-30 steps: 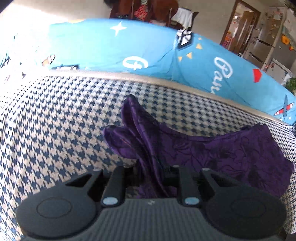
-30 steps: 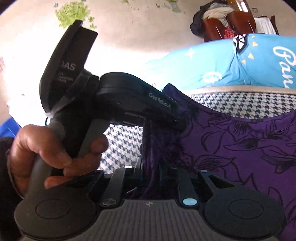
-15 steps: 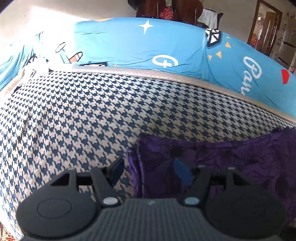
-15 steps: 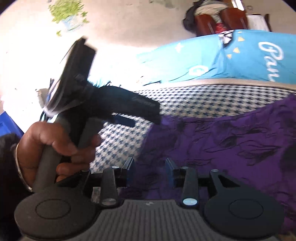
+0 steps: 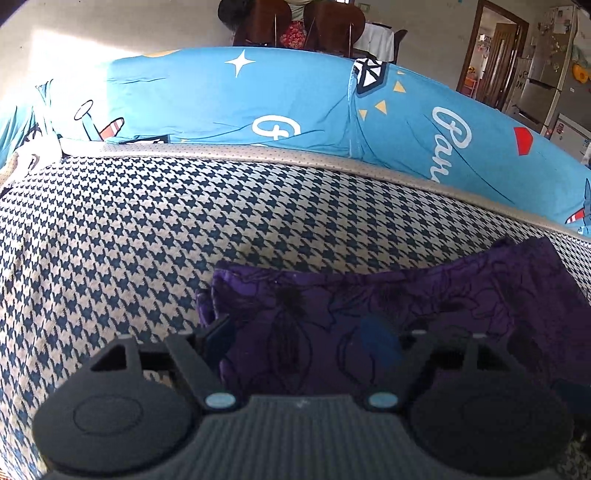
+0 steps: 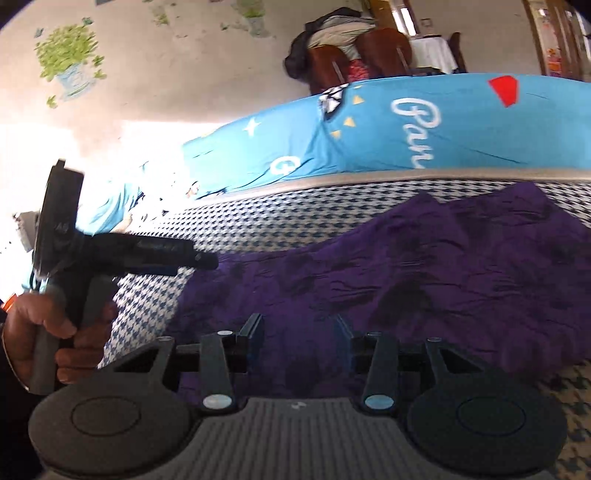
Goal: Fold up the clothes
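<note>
Two grippers over purple garment on houndstooth cushion, left gripper jaws opening, right gripper jaws opening, cloth lying loose between both.

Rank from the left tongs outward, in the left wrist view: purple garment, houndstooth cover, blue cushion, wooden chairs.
1. purple garment, right under the left tongs, now opening.
2. houndstooth cover, just beyond and left.
3. blue cushion, along the back.
4. wooden chairs, top, farthest.

On the blue cushion cover I can read white script, "Pan" or "Pau", cut off by the edge, plus a lone curly letter like "G". Lettering on the left gripper's body is too blurred.
</note>
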The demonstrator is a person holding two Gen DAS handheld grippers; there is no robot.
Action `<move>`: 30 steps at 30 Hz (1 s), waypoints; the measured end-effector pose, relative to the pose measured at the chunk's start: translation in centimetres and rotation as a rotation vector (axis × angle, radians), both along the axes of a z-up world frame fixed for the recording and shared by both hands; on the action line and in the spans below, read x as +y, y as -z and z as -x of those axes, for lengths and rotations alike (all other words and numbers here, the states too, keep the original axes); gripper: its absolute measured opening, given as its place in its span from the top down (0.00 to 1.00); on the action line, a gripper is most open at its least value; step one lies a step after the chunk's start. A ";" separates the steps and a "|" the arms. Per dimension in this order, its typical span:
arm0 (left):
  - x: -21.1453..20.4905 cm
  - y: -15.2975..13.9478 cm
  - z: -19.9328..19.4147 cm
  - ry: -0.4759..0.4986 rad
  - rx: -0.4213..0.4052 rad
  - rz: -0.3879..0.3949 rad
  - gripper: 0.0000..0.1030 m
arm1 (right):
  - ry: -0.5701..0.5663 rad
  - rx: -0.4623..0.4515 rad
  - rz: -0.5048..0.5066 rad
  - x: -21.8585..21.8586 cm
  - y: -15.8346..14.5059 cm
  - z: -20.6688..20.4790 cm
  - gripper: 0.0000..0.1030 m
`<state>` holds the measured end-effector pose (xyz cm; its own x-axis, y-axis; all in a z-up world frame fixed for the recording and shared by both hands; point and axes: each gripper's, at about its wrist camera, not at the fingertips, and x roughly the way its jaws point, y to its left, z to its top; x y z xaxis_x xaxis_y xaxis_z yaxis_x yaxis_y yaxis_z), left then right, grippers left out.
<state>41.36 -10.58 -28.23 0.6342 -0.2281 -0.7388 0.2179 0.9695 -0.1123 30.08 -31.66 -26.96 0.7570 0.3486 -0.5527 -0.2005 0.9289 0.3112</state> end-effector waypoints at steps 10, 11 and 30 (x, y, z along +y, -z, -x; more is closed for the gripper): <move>-2.1 1.3 1.8 0.072 0.029 -0.007 0.23 | 0.176 0.017 0.013 -7.3 -0.6 1.8 0.59; -2.2 1.4 2.0 0.076 0.033 -0.001 0.23 | 0.192 0.020 0.016 -8.0 -0.7 1.9 0.59; -4.3 2.9 3.4 0.150 0.074 0.030 0.19 | 0.416 0.138 0.085 -18.6 1.6 -2.5 0.59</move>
